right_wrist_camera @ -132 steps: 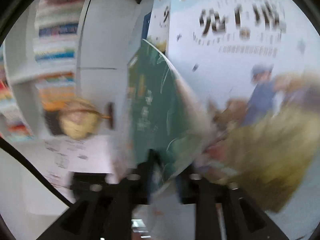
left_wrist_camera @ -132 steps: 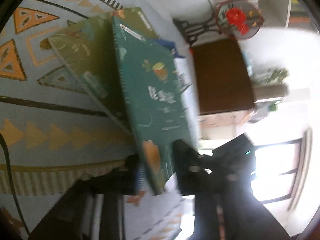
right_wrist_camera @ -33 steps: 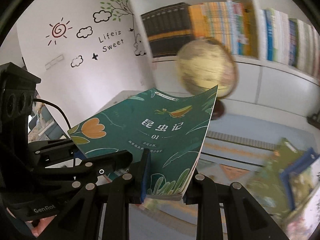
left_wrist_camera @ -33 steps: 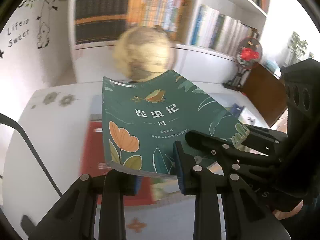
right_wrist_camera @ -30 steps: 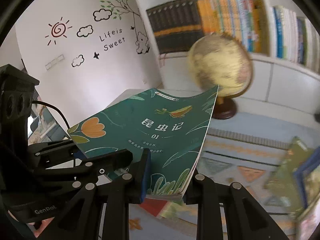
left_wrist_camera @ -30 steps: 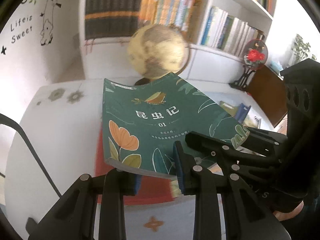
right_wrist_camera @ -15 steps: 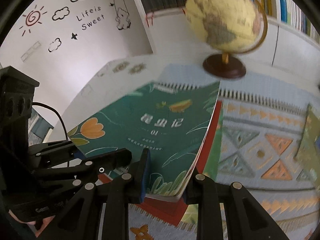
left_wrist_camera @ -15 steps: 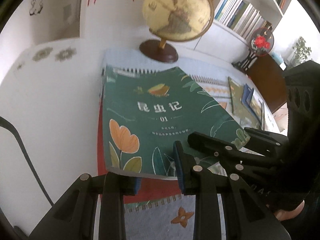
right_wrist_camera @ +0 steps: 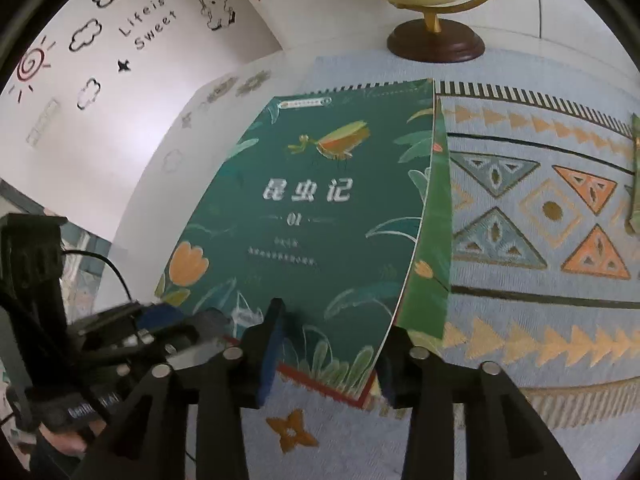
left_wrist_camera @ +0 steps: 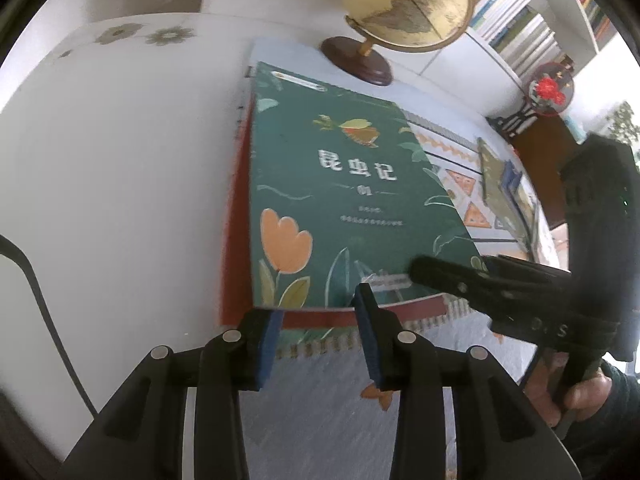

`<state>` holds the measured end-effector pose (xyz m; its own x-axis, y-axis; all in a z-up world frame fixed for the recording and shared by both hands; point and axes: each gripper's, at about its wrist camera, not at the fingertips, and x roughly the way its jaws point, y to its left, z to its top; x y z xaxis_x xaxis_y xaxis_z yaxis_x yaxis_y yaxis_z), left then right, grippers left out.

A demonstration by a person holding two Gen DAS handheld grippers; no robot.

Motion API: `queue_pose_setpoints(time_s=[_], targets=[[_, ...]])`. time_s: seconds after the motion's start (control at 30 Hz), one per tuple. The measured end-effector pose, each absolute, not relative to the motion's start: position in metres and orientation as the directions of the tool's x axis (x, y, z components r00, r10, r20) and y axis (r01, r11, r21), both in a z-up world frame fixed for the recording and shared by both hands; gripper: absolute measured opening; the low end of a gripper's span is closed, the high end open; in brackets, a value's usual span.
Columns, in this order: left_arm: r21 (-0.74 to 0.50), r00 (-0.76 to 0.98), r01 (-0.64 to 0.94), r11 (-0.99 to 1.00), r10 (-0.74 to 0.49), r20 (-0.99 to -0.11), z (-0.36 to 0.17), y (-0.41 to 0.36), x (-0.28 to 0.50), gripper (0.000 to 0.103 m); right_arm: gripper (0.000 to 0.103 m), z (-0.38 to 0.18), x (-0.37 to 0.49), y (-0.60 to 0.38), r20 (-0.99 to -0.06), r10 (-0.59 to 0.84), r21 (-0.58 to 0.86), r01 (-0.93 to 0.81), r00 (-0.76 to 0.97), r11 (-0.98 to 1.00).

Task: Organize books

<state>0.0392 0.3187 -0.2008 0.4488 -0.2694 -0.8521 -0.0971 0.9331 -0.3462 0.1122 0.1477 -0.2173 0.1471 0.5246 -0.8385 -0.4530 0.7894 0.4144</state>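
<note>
Green softcover book (left_wrist_camera: 344, 200) with an orange flower lies flat on a red book (left_wrist_camera: 236, 240) on the patterned rug (right_wrist_camera: 540, 208), apparently to stack it. Left gripper (left_wrist_camera: 320, 332) and right gripper (right_wrist_camera: 328, 344) both have jaws spread around its near edge, no pinch.

Two hand-held grippers: the left hand-held gripper (left_wrist_camera: 320, 330) and the right hand-held gripper (right_wrist_camera: 328, 350). One stack of at least three books: a dark green book (left_wrist_camera: 340, 184) on top, a red-edged book (left_wrist_camera: 236, 216) under it, and a lighter green book (right_wrist_camera: 434, 240) showing beside the top one. One further pile of books (left_wrist_camera: 504, 188) lies well apart; its count is unclear. One globe (left_wrist_camera: 404, 0). One patterned rug (right_wrist_camera: 540, 216). One red flower ornament (left_wrist_camera: 550, 88)
</note>
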Motion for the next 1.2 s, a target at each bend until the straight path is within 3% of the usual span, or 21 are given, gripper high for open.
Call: queue_pose_setpoints(time_s=[0.4,0.5,0.53,0.57,0.67,0.97,1.2], targets=[[-0.284,0.491,-0.147,0.948,-0.179,-0.853,-0.171,0.277,-0.015,0.034,0.048,-0.212,0.042,0.079,-0.879,0.451,0.337,-0.47,0.152,0.816],[-0.287,0.499,-0.115,0.951,-0.194,-0.845,-0.161,0.24,-0.026,0.055,0.048,-0.198,0.026,0.044,-0.869,0.454,0.334,-0.444,0.195,0.831],[-0.289,0.506,-0.1,0.952,-0.201,-0.838,-0.157,0.227,-0.03,0.071,0.048,-0.193,0.02,0.031,-0.867,0.451,0.331,-0.43,0.214,0.84],[-0.295,0.519,-0.076,0.952,-0.215,-0.827,-0.151,0.211,-0.034,0.079,0.049,-0.188,0.015,0.016,-0.861,0.451,0.331,-0.413,0.234,0.848],[-0.298,0.535,0.005,0.954,-0.255,-0.806,-0.133,0.161,-0.046,0.08,0.053,-0.177,-0.003,-0.028,-0.846,0.455,0.351,-0.354,0.277,0.867],[-0.27,0.54,0.224,0.936,-0.35,-0.765,-0.099,0.023,-0.083,0.083,0.054,-0.152,-0.076,-0.158,-0.811,0.428,0.397,-0.163,0.399,0.903],[-0.222,0.522,0.341,0.913,-0.38,-0.763,-0.087,-0.037,-0.088,0.084,0.056,-0.151,-0.097,-0.232,-0.782,0.402,0.461,0.009,0.476,0.887]])
